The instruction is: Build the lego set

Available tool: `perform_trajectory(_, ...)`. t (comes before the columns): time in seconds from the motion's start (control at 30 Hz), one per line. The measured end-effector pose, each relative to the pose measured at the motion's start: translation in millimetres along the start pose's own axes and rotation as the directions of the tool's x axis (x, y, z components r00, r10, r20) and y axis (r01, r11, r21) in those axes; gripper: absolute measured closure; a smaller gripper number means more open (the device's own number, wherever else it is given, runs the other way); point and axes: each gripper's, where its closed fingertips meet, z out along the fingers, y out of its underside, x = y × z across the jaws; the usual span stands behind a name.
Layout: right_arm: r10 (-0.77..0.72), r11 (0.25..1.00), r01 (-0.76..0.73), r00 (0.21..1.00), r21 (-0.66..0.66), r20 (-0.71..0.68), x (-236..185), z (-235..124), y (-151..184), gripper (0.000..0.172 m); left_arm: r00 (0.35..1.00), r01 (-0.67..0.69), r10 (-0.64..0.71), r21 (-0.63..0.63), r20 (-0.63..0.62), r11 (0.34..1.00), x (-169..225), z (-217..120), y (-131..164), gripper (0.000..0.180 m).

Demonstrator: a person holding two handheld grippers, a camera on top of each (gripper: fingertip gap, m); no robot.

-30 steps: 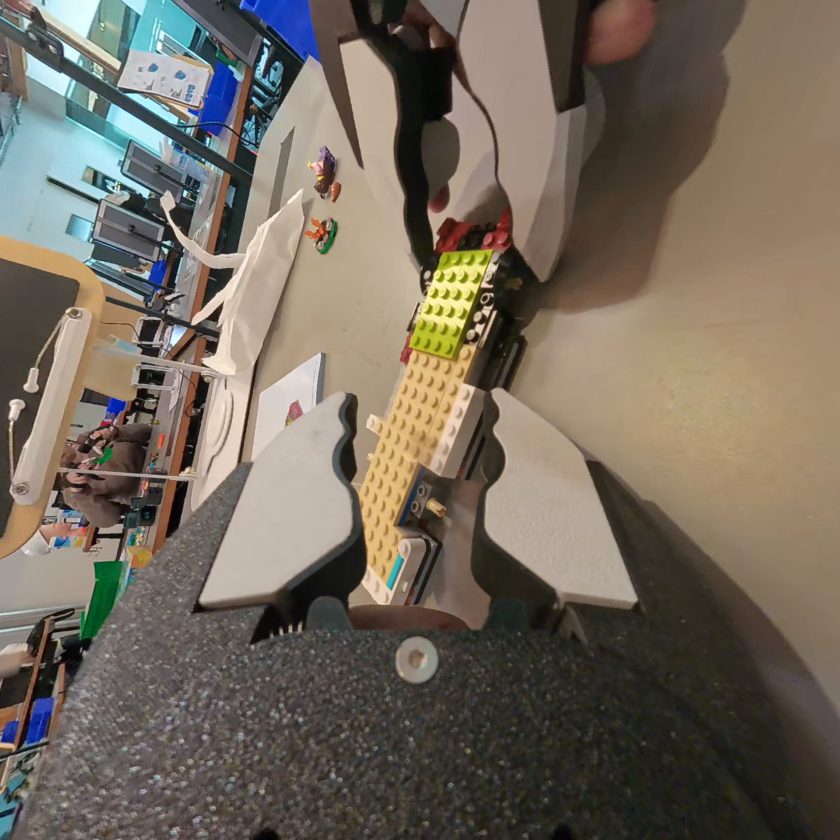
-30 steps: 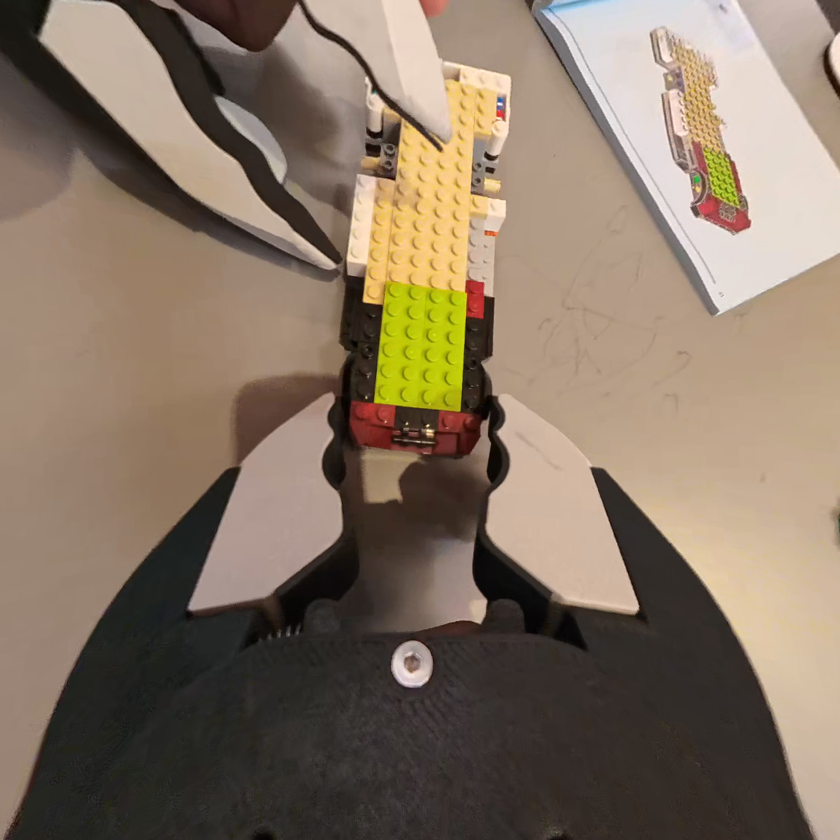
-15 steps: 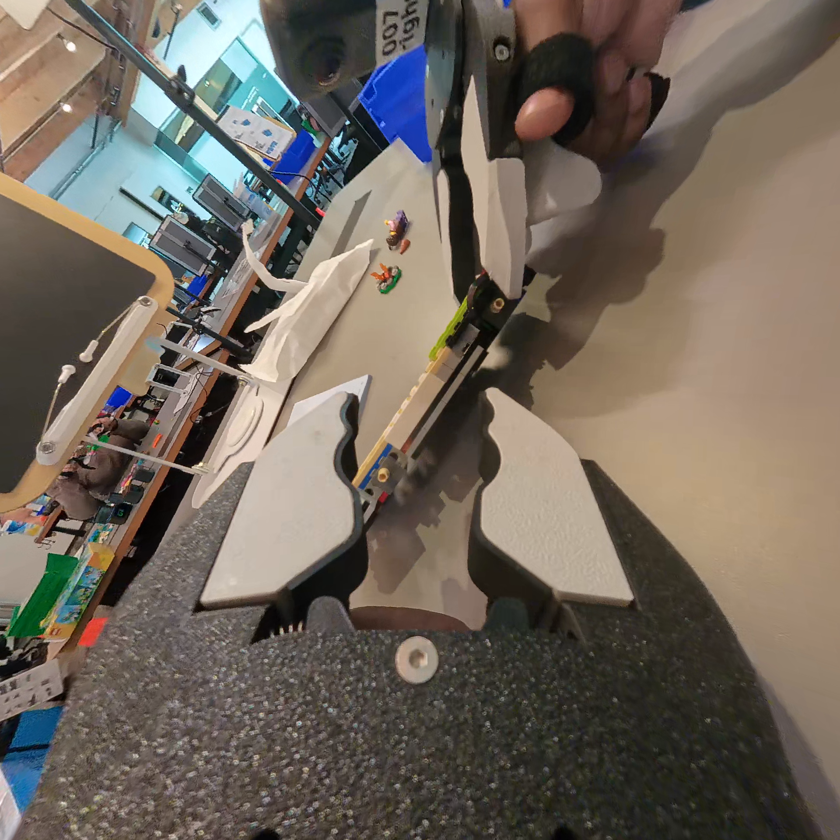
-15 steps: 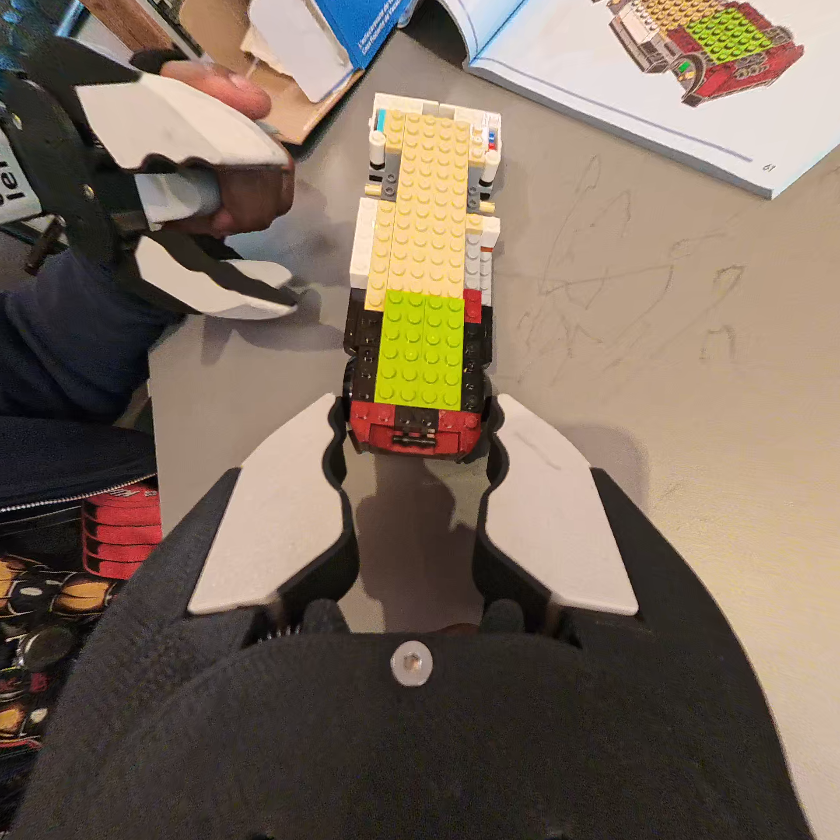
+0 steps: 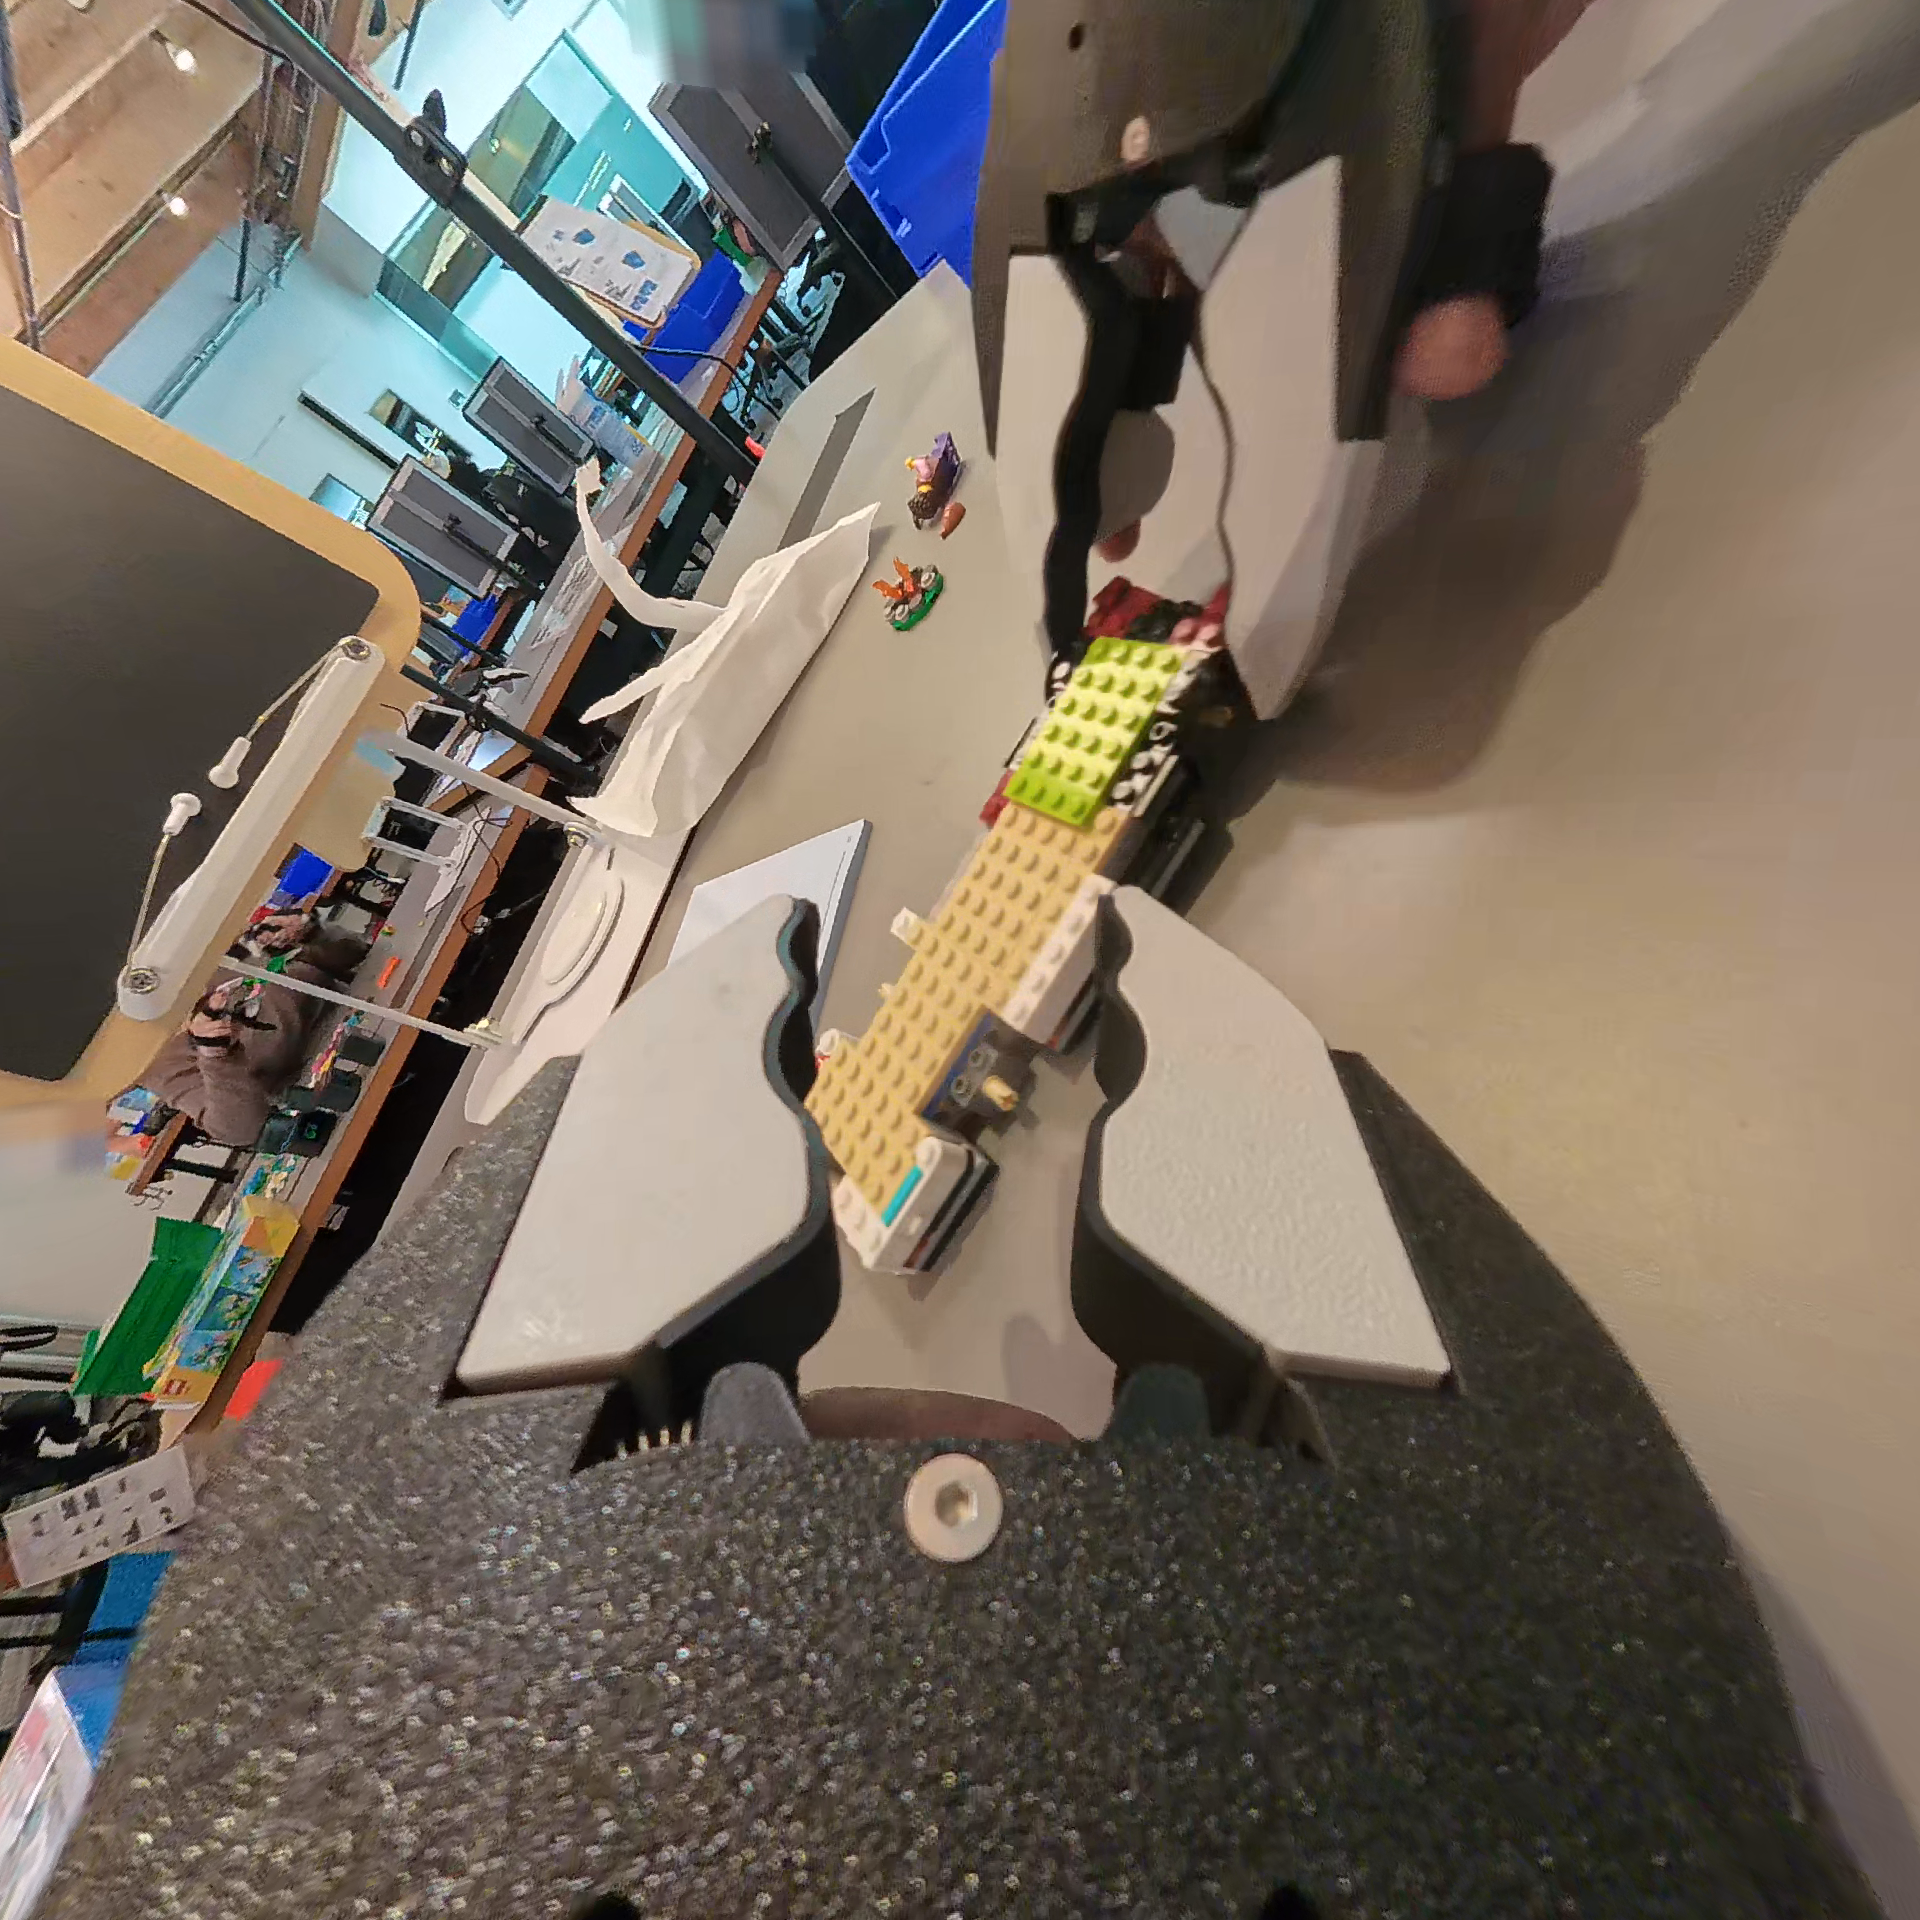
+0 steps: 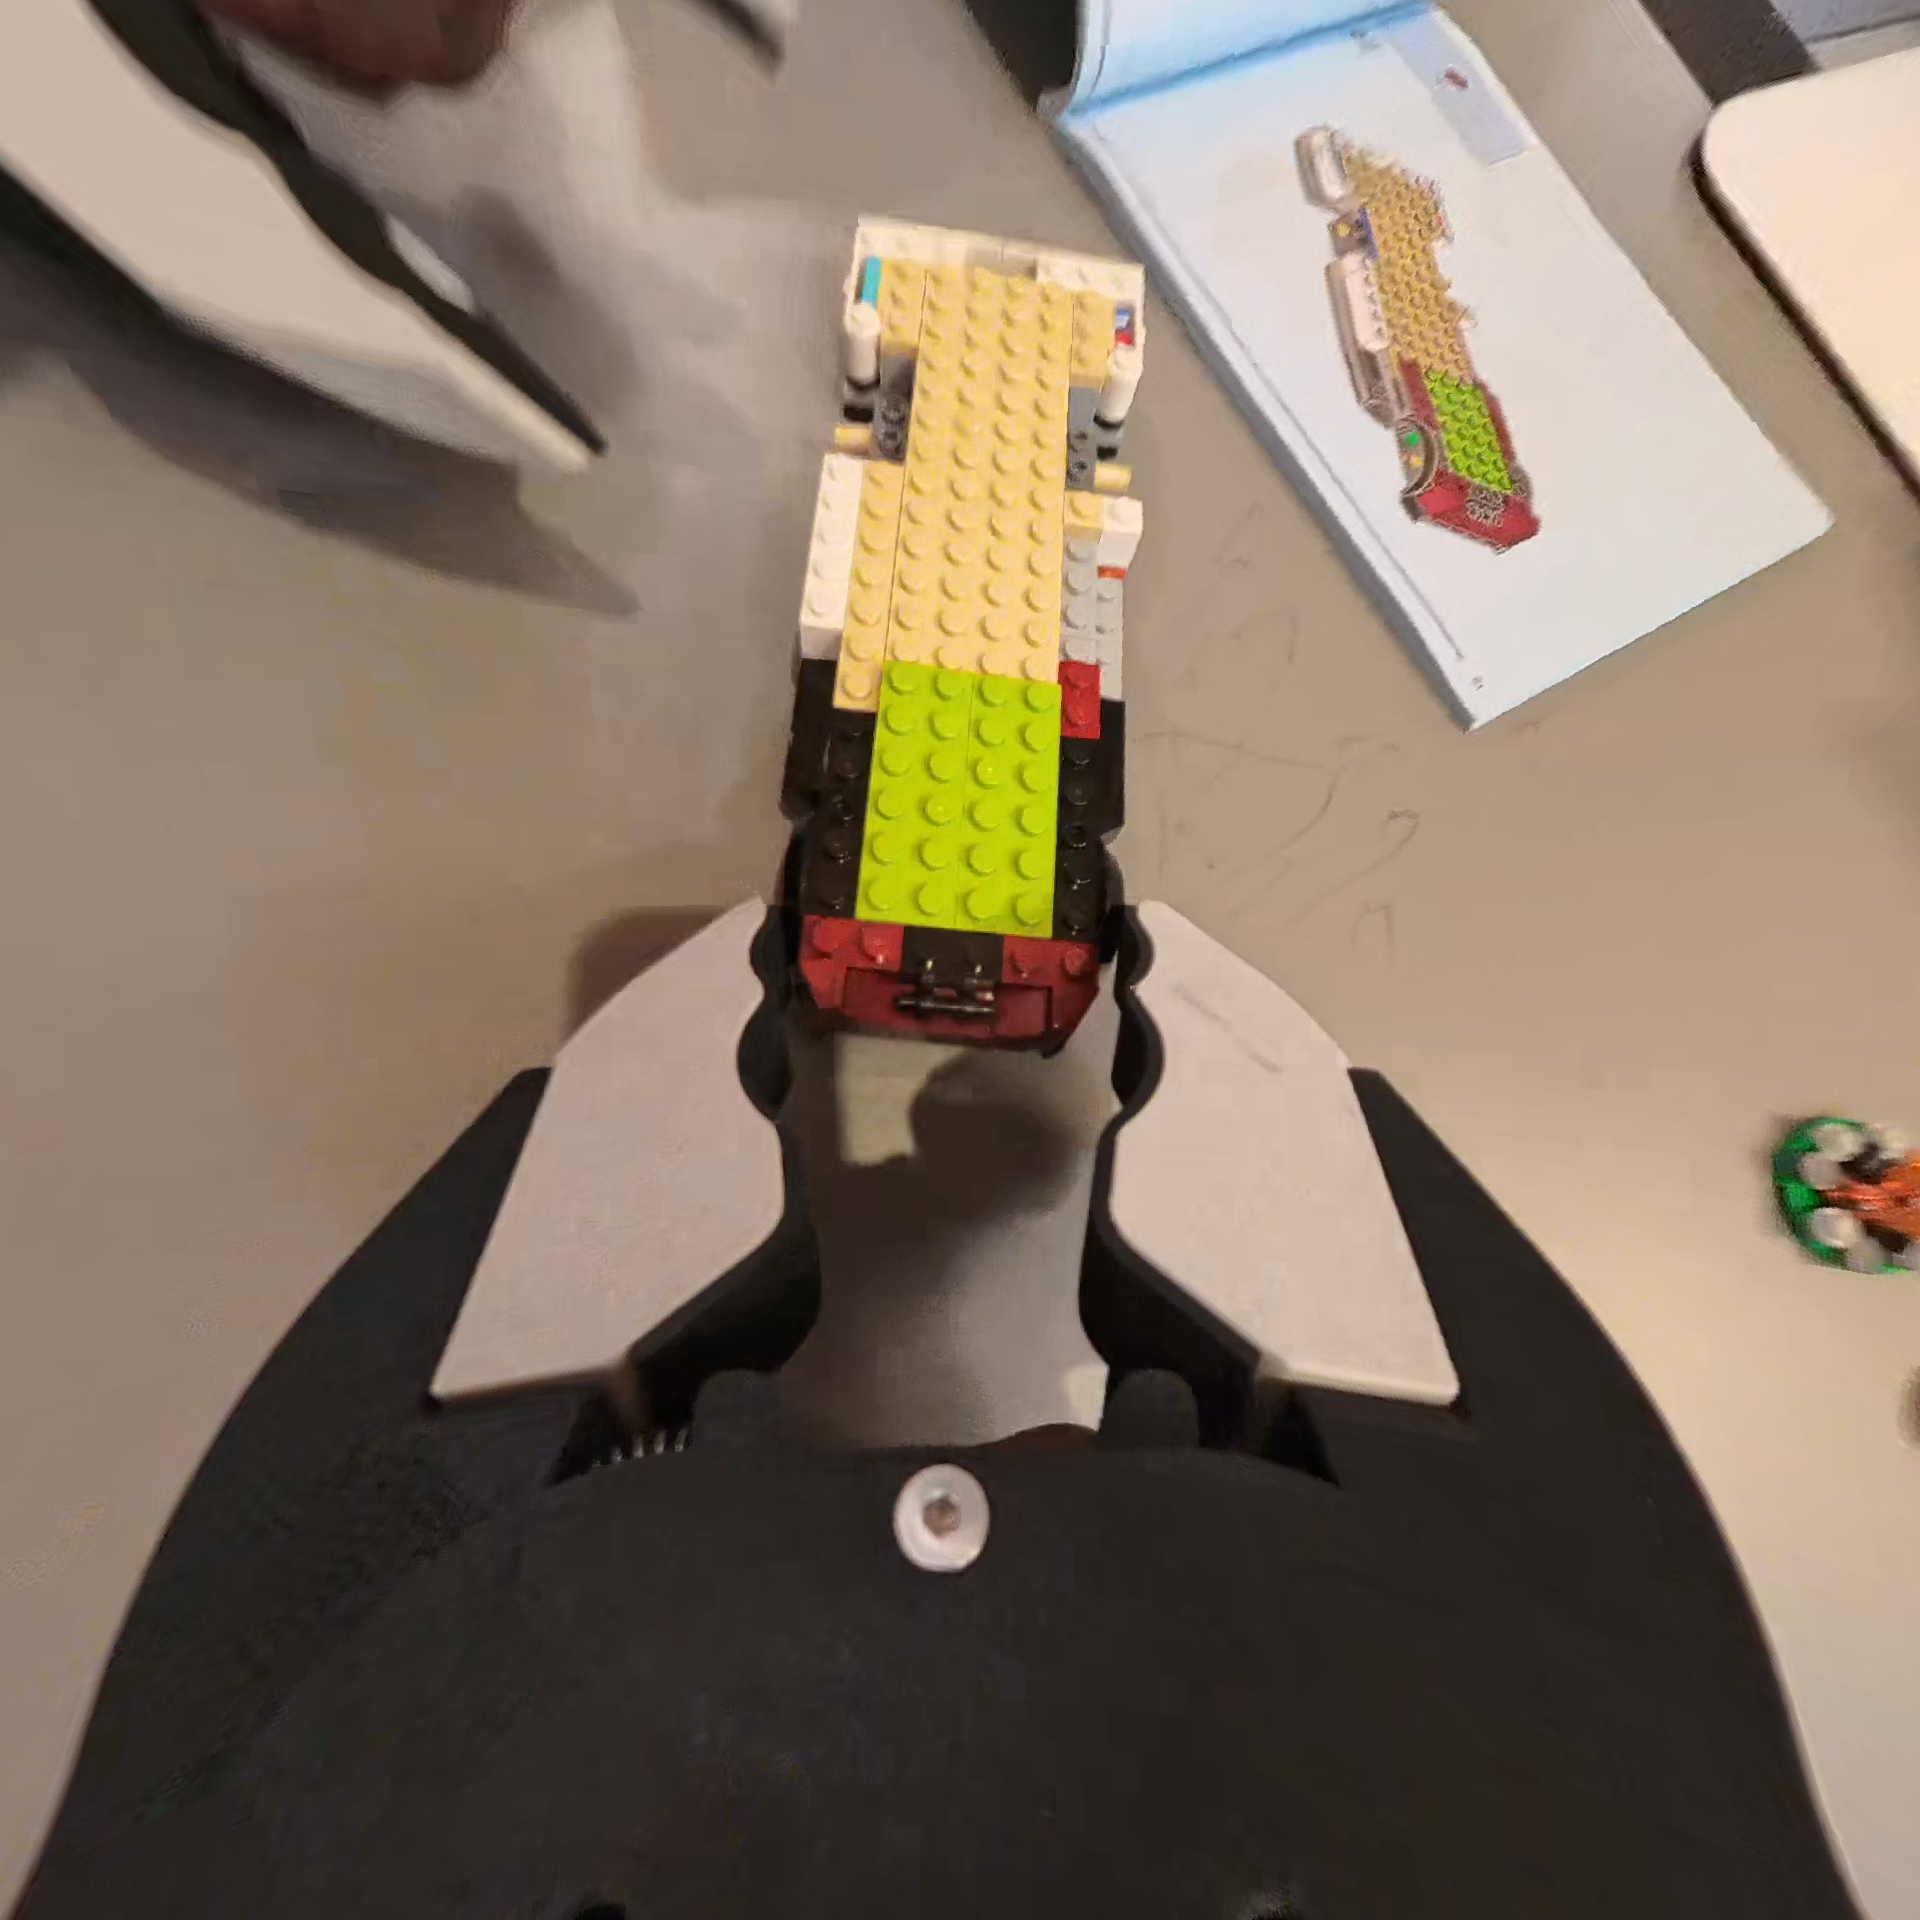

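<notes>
The right gripper [image 6: 945, 935] is pointing along the grey table [image 6: 312, 831]. Its two pale fingers are clamping the dark-red end of a long toy-brick model with a tan and lime-green studded top and white bricks at the far end [image 6: 977, 582]. Both pads are pressing on the model's black sides. In the left wrist view a hand [image 5: 1455, 332] is gripping this tool from above, its fingers angled down onto the model.

The left gripper [image 5: 956, 914] is rolled sideways, so the room is leaning in its view. Its jaws are standing wide. From its own camera the model's white end is lying between the fingers, but the right wrist view shows this gripper blurred at the upper left, apart from the model, gripping nothing.

Half a second ago the left view was showing the model edge-on; now its studded top is facing that camera. In the right view the open pale-blue instruction booklet [image 6: 1558, 312] has slid from the top edge towards the right, and a small green round base with an orange piece [image 6: 1860, 1205] has come into view.

The booklet page is showing a drawing of the model; its small print is too fine to read.
</notes>
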Motion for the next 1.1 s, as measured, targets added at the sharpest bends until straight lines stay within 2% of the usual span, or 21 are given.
perform_trajectory(0.1,-0.092,0.995,0.091,0.996,-0.043,-0.016,-8,2,9,0.111,1.0,0.008,-0.008,-0.016,0.004,1.0,0,2,4,0.128)
perform_trajectory(0.2,-0.091,0.996,0.092,0.995,-0.023,0.032,-15,-3,10,0.112,1.0,0.026,-0.026,-0.033,0.006,0.999,-1,3,7,0.127)
perform_trajectory(0.3,-0.059,0.997,0.056,0.996,0.052,0.067,-12,-17,0,0.111,0.997,0.08,-0.079,-0.042,0.017,0.996,-7,2,8,0.126)
perform_trajectory(0.4,0.01,0.99,-0.019,0.998,0.139,0.064,5,-31,-14,0.112,0.983,0.184,-0.184,-0.022,0.026,0.983,-20,1,5,0.125)
perform_trajectory(0.5,0.067,0.984,-0.061,0.997,0.165,-0.032,42,-29,-21,0.112,0.963,0.268,-0.268,-0.039,0.006,0.963,-34,7,8,0.123)
perform_trajectory(0.67,0.197,0.966,-0.161,0.964,0.2,-0.177,110,0,-45,0.114,0.954,0.299,-0.299,-0.157,0.021,0.941,-77,30,22,0.118)
perform_trajectory(0.8,0.264,0.93,-0.186,0.938,0.316,-0.225,149,24,-74,0.115,0.928,0.357,-0.372,-0.255,-0.014,0.899,-118,59,37,0.111)
perform_trajectory(0.97,0.31,0.855,-0.177,0.927,0.487,-0.209,160,25,-89,0.117,0.894,0.361,-0.436,-0.414,-0.102,0.836,-148,93,70,0.104)
perform_trajectory(1.1,0.284,0.813,-0.12,0.936,0.57,-0.208,158,12,-93,0.122,0.861,0.287,-0.454,-0.515,-0.231,0.807,-140,119,93,0.101)
